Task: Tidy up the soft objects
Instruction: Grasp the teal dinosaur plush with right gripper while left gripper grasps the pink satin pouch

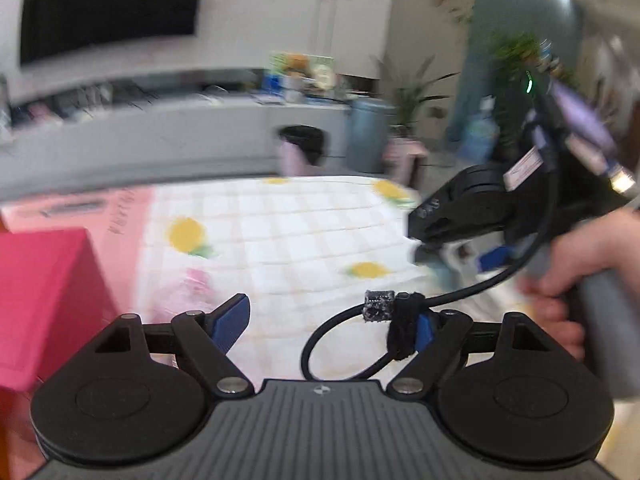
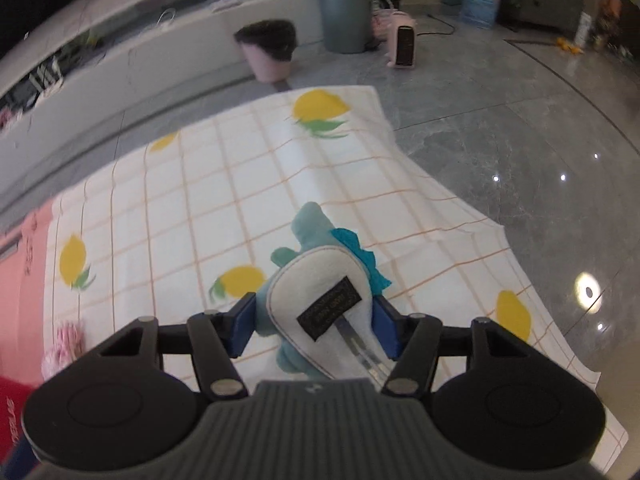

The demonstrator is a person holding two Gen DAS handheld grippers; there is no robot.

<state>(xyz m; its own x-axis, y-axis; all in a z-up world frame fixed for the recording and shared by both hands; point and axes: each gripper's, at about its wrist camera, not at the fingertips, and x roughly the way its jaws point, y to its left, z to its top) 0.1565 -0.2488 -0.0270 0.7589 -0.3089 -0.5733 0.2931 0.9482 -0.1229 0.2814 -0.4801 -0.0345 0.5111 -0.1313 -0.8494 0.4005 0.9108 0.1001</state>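
My right gripper (image 2: pixel 314 322) is shut on a teal plush dinosaur (image 2: pixel 320 304) with a white belly and a black label, held above the lemon-print cloth (image 2: pixel 200 208). The same gripper shows in the left wrist view (image 1: pixel 452 248) at the right, over the cloth's right edge, with a hand on its handle. My left gripper (image 1: pixel 328 320) is open and empty above the cloth (image 1: pixel 288 232). A pink-and-white soft object (image 2: pixel 66 344) lies at the cloth's left edge; it also shows blurred in the left wrist view (image 1: pixel 196 284).
A red box (image 1: pixel 40 300) stands at the left, beside a pink surface (image 1: pixel 120 216). On the floor beyond the cloth are a pink bin (image 2: pixel 270 50), a grey bin (image 2: pixel 346 8), a small pink heater (image 2: pixel 402 44) and a water jug (image 2: pixel 478 0).
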